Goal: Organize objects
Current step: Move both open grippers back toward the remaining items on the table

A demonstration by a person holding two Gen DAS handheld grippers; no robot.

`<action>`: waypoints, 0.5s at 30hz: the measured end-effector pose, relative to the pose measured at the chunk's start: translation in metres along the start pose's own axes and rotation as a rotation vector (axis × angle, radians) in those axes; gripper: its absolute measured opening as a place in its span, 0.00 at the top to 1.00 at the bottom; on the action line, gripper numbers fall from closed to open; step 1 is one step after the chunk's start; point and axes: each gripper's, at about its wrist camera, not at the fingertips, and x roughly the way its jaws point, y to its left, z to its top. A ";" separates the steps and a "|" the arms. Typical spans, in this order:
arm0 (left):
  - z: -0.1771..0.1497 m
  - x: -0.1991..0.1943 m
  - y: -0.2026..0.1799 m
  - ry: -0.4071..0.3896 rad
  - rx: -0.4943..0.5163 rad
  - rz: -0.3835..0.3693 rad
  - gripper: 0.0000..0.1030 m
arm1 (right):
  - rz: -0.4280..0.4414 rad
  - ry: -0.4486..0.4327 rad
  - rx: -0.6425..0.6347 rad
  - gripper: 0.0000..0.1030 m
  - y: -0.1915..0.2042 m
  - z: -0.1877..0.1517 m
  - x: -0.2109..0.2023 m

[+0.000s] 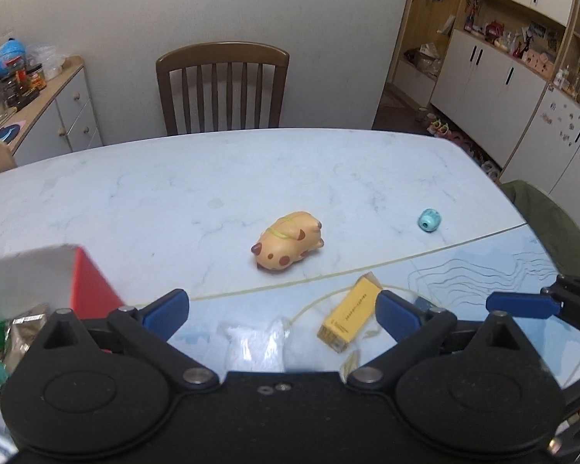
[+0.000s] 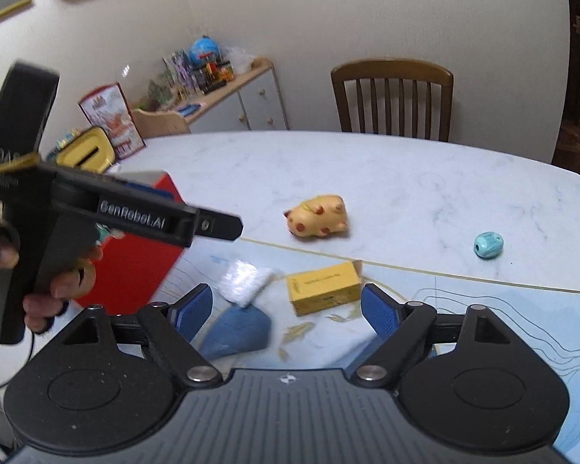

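Jaws spread wide on both grippers, nothing pinched: left gripper (image 1: 282, 311) hangs over a clear plastic bag (image 1: 259, 342), right gripper (image 2: 286, 309) over the desk (image 2: 425, 178). Yellow box (image 2: 323, 288) lies just ahead at twelve o'clock between the right's blue pads. Spotted pig toy (image 2: 318, 216) sits beyond it; teal sharpener (image 2: 488, 245) out at two o'clock; red box (image 2: 135, 247) at ten.
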 end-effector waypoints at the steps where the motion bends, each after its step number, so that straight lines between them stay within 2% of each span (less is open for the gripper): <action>1: 0.002 0.006 -0.001 0.004 0.006 0.004 0.01 | -0.005 0.006 -0.006 0.18 -0.002 -0.001 0.006; 9: 0.021 0.057 -0.007 0.023 0.056 0.015 0.01 | 0.000 0.048 -0.057 0.18 -0.013 -0.003 0.050; 15: 0.032 0.093 -0.009 0.066 0.075 0.008 0.01 | -0.008 0.062 -0.103 0.18 -0.013 -0.001 0.076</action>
